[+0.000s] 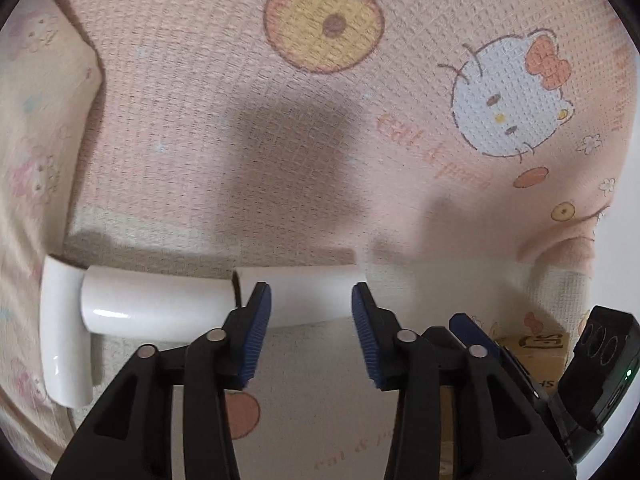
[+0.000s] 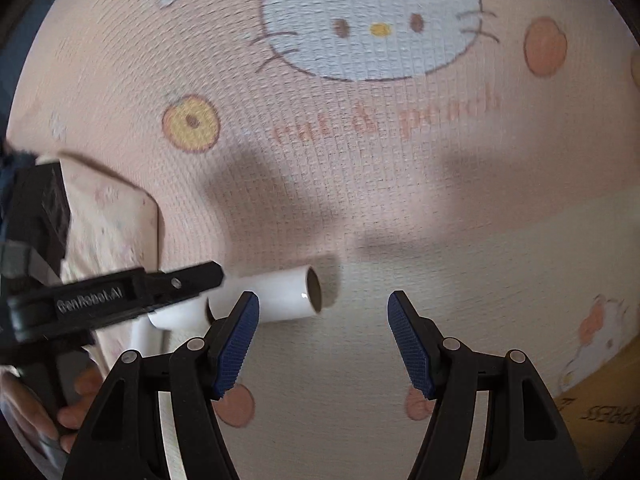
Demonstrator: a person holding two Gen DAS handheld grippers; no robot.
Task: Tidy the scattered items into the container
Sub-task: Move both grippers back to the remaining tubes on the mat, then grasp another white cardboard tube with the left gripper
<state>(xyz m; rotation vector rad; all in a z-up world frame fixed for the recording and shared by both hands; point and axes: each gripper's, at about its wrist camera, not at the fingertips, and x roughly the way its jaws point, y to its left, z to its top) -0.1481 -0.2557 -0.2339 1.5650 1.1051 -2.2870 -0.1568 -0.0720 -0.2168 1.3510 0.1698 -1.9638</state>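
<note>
- Because the white pipe piece [image 1: 160, 304] looks shiny and hard, I think it will be stiff, light and a bit slippery.
- It lies on its side on a cloth with cats and peaches [image 1: 320, 100]. What is under the cloth, I cannot tell.
- It has a straight tube part and a cross part at one end, like a letter T. A second white tube [image 1: 308, 296] lies just beside it, maybe joined to it. I cannot tell.
- From the left wrist view, the left tool [image 1: 311, 304] is partly open, and its blue pads [image 1: 260, 320] sit on each side of that second tube. They do not look shut on it yet.
- From the right wrist view, the right tool [image 2: 323, 312] is wide open and holds nothing. The open tube end [image 2: 312, 290] is near its left pad.
- A good place to hold is the middle of the straight tube, across its round sides, so it does not roll or slip out.
- No container shows clearly. A cardboard box [image 1: 540, 344] peeks in at the edge.
</note>
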